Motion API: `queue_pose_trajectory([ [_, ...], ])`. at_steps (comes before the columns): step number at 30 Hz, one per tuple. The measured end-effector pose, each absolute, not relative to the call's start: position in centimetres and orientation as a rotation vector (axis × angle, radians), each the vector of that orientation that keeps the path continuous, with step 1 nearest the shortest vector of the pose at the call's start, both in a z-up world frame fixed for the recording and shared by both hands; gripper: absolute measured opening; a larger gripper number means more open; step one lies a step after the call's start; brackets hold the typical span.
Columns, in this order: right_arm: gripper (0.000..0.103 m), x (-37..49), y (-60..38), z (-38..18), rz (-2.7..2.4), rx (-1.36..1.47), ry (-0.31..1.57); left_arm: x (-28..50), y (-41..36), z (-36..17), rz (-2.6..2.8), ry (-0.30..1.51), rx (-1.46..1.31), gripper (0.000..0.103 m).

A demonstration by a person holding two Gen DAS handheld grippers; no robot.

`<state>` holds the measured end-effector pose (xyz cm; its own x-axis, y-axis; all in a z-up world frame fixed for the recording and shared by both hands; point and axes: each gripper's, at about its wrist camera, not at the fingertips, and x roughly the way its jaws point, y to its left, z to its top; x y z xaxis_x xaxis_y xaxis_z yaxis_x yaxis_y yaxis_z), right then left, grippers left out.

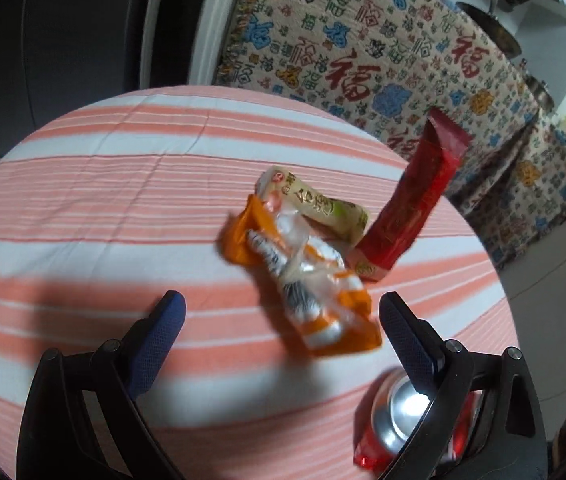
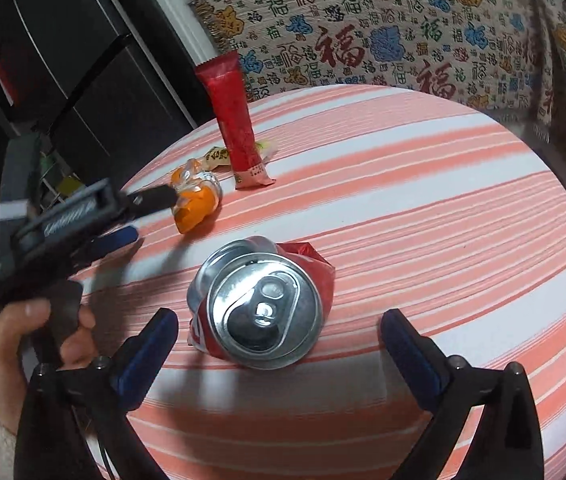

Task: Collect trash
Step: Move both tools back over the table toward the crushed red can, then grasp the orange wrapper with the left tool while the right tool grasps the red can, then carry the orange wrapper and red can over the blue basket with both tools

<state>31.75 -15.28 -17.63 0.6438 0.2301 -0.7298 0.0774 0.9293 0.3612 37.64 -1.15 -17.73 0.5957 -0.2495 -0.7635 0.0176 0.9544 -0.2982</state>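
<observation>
Both grippers hang spread and empty over the round, orange-and-white striped bench (image 2: 423, 184): right gripper (image 2: 279, 330) straddles the crushed red aluminium can (image 2: 261, 312), left gripper (image 1: 281, 312) frames the orange plastic wrapper (image 1: 315, 296). Risk: the dented can may squirt sideways under uneven pressure; the upright red sachet (image 1: 411, 204) could topple if brushed.

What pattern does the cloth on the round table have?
The tablecloth has salmon-pink and white stripes; the right wrist view shows it best.
</observation>
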Motion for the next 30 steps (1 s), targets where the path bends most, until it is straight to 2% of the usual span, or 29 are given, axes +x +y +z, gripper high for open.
queue_pose_trajectory([
  [3,0.102,31.8,-15.6,-17.9,0.078,0.409,0.882,39.2,-2.0,-18.6,-0.148,0.943,-0.259,0.096],
  [4,0.092,31.7,-15.8,-17.9,0.074,0.421,0.875,39.2,-2.2,-18.5,-0.142,0.931,-0.245,0.082],
  [5,0.075,31.7,-16.0,-17.8,0.078,0.437,0.862,39.0,-2.3,-18.3,-0.159,0.926,-0.243,0.070],
  [6,0.066,31.7,-16.2,-17.6,0.095,0.456,0.851,38.8,-2.3,-18.4,-0.180,0.931,-0.246,0.040],
  [7,0.063,31.6,-16.4,-17.2,0.103,0.461,0.840,38.6,-2.3,-18.5,-0.196,0.942,-0.245,0.032],
  [19,0.062,28.8,-19.3,-16.1,0.164,0.360,0.829,28.2,0.2,-17.3,-0.298,0.938,-0.214,0.030],
  [30,0.062,26.1,-21.6,-14.8,0.142,0.308,0.790,23.7,-3.9,-16.1,-0.335,0.912,-0.169,0.030],
])
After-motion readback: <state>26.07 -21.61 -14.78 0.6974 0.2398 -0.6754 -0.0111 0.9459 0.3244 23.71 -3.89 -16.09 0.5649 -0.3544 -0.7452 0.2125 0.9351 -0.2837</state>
